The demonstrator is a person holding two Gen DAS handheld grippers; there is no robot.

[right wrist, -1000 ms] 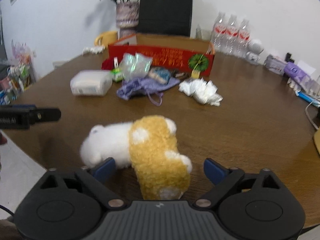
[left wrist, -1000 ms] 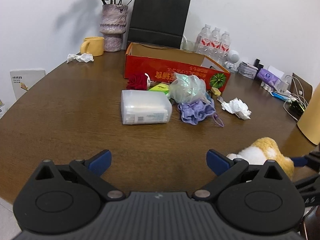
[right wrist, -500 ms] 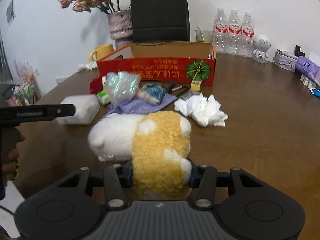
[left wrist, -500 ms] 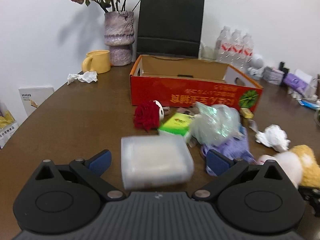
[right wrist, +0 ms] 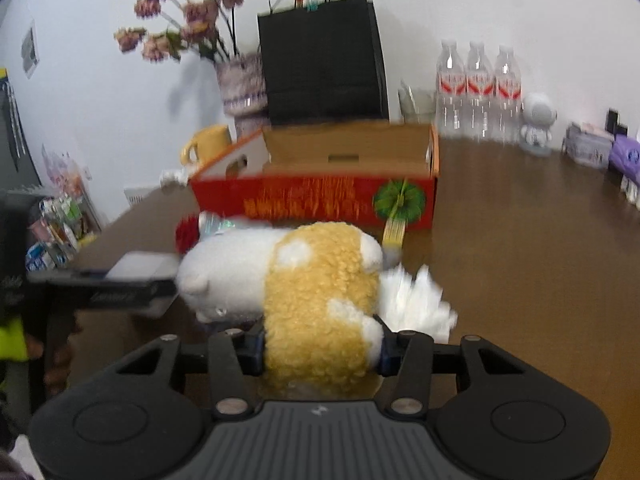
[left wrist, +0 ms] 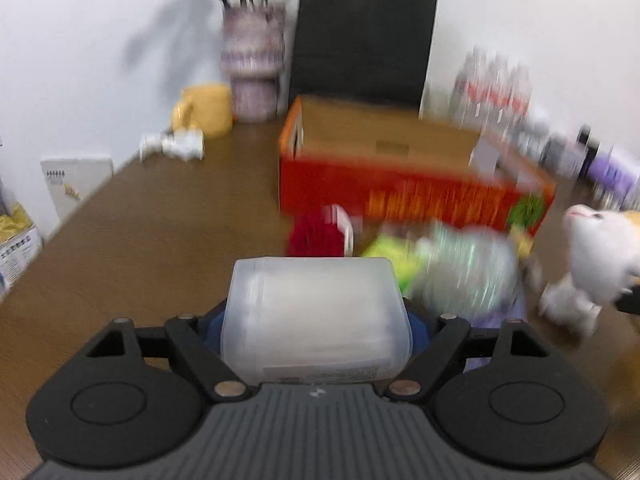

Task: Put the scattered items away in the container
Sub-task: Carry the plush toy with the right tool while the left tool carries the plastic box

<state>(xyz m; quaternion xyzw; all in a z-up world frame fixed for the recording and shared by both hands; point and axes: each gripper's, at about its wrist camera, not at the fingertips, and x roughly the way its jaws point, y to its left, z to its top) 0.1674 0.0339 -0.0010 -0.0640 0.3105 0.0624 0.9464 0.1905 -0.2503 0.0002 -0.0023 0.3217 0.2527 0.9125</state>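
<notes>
Left tool (left wrist: 316,324) is closing on the translucent plastic box (left wrist: 316,316); right tool (right wrist: 320,350) is clamping the plush toy (right wrist: 308,292). Both are heading toward the red cardboard box (right wrist: 320,200), so the tools risk colliding, and the slick box risks slipping.

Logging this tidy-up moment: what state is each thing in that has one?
Left gripper: closing, translucent plastic box between its fingers.
Right gripper: shut on plush toy, held off the table.
Red cardboard box: open on top, nothing visible inside.
Water bottles: upright.
Black paper bag: standing upright.
</notes>
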